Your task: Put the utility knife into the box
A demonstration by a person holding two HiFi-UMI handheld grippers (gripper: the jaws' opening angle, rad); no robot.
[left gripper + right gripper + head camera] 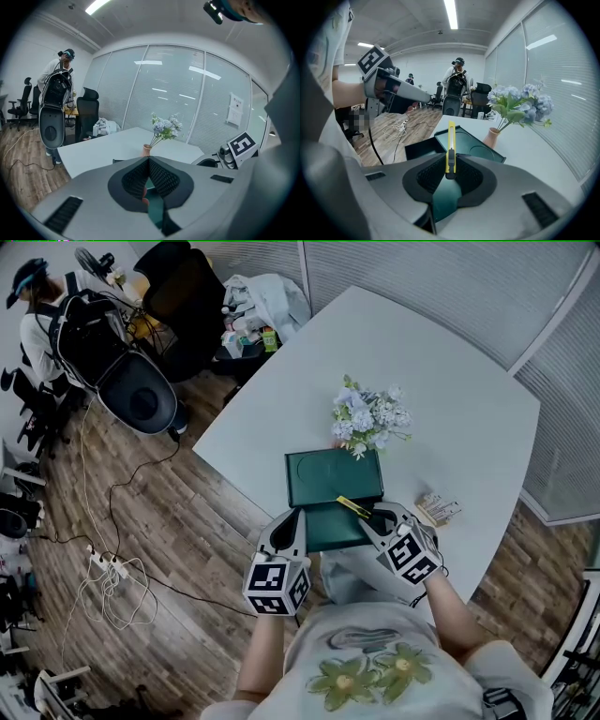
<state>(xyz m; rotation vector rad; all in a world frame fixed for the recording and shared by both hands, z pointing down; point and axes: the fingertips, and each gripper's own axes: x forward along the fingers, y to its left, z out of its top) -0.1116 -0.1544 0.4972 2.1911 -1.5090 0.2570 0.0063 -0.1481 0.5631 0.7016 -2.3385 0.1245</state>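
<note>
One yellow utility knife (pixel 450 143) sits clamped in the right tool (pixel 450 163) above one open green box (pixel 330 476); the left tool (pixel 149 162) pinches the box's edge.

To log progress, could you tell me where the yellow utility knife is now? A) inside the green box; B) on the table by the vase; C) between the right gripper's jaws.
C: the right gripper view shows the utility knife clamped in the right gripper.
</note>
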